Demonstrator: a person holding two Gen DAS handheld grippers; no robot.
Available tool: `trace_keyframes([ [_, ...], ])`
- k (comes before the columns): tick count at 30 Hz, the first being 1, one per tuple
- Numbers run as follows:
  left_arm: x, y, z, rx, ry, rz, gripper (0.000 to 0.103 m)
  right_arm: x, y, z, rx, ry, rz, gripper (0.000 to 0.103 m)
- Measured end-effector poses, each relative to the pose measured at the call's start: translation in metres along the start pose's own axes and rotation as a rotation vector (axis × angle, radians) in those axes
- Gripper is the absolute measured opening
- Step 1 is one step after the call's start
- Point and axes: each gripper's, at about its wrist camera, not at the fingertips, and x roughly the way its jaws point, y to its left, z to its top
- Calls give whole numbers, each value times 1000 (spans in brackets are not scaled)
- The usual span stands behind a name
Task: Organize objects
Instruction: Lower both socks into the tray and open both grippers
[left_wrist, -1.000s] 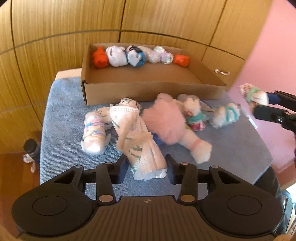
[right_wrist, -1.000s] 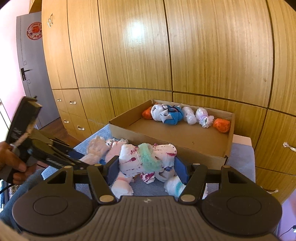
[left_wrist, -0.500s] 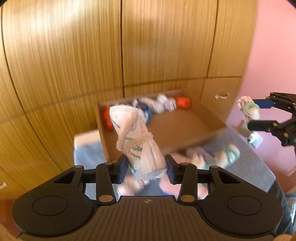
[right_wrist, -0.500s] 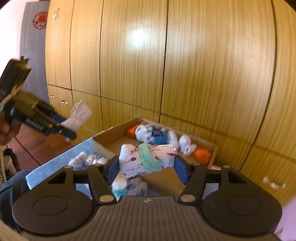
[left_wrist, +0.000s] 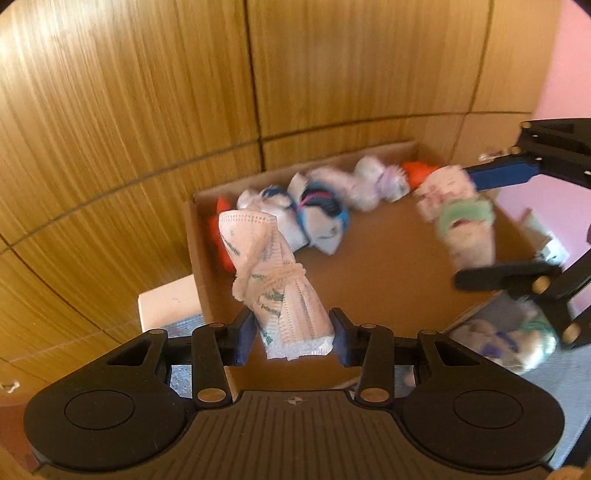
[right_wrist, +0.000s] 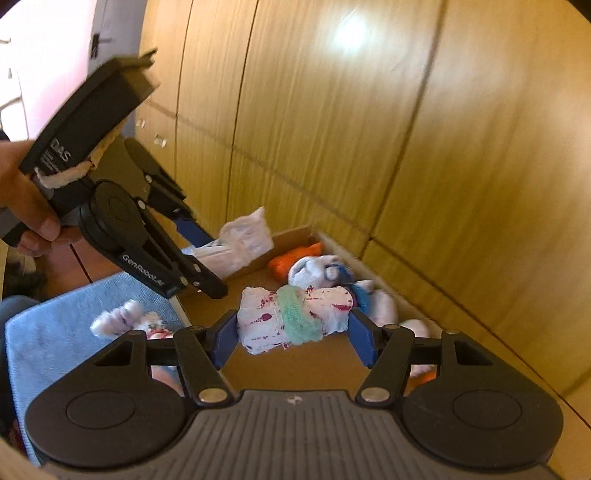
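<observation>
Two tools, each clamped on a rolled cloth bundle above the cardboard box.

Left wrist view: the left tool grips a white green-printed bundle over the cardboard box, where more bundles line the far wall. Right wrist view: the right tool pinches a white bundle with a green band over the box; a blue cloth covers the table.

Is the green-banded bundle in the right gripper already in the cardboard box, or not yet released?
Not released. The right gripper is shut on the green-banded bundle, held over the cardboard box.
</observation>
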Motion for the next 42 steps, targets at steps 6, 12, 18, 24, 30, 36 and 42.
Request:
trace_keyframes([
  [6, 33, 16, 6, -1, 61, -19, 50, 56, 5, 5, -159, 71, 58, 59],
  [12, 45, 22, 13, 24, 99, -49, 50, 94, -1, 9, -248, 128, 118, 59],
  [18, 53, 22, 14, 23, 113, -53, 51, 116, -6, 12, -281, 157, 132, 59],
  [24, 54, 19, 14, 27, 117, -33, 54, 119, -7, 10, -292, 171, 130, 64],
  [30, 47, 11, 16, 59, 106, 3, 68, 117, -8, 10, -322, 171, 125, 66],
  [36, 33, 11, 15, 54, 61, -2, 80, 114, -10, 9, -329, 163, 123, 66],
  [42, 18, 12, 10, 41, 45, -21, 81, 111, -8, 11, -339, 159, 121, 63],
])
